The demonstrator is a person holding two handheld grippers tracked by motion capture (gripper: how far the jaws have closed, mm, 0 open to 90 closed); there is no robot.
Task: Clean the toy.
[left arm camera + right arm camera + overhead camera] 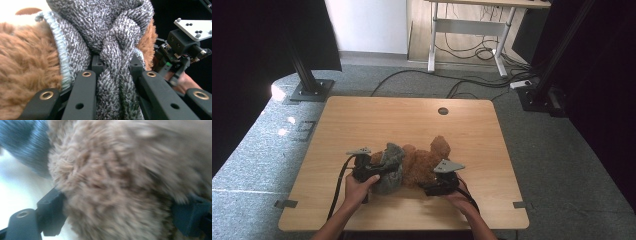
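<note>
The brown plush bear (pixel 422 162) lies on its back near the front middle of the table (pixel 362 120), with a grey knitted garment (pixel 391 167) bunched over one end of it, and both tools are right up against it. The left hand-held gripper (pixel 379 172) has its jaws pinched tight on a twisted fold of that knit; in the left gripper view the wool (pixel 115 62) is squeezed into a rope between the two black jaws, with brown fur pressing in on either side. The right hand-held gripper (pixel 439 187) sits at the bear's other flank, jaws spread wide around a thick wad of fur (pixel 120 185); the frame is blurred, so whether the pads actually press on it I cannot tell. Both things look light and very soft. The knit will likely stretch and slide over the pile rather than lift cleanly, so a bunched fold or the pale ribbed hem (pixel 58 42) seems the best place to take it. The bear will squash under any grip, so a limb or a deep handful of body holds better than surface fur.
</note>
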